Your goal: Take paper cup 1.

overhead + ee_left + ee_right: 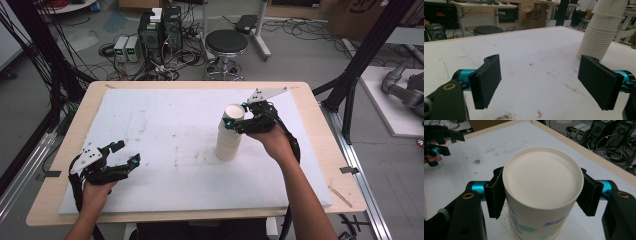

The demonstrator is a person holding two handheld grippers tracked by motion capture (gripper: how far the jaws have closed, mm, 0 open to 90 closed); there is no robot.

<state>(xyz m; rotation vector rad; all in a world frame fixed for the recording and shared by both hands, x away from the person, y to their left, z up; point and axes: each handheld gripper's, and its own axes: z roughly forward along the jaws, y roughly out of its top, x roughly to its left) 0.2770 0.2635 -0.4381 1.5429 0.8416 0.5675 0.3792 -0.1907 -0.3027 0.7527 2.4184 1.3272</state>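
From the high view, my right gripper (239, 121) clamps the top white paper cup (233, 113), upside down on a tall stack of nested white paper cups (229, 142) on the white foam-covered table (165, 130); my left gripper (122, 154) rests wide apart, holding nothing. A black round stool (226, 42) stands beyond. The left gripper view shows the stack (600, 32) ahead, unobstructed. The right gripper view shows both pads (495, 195) pressing the cup (541, 185), its base facing up.
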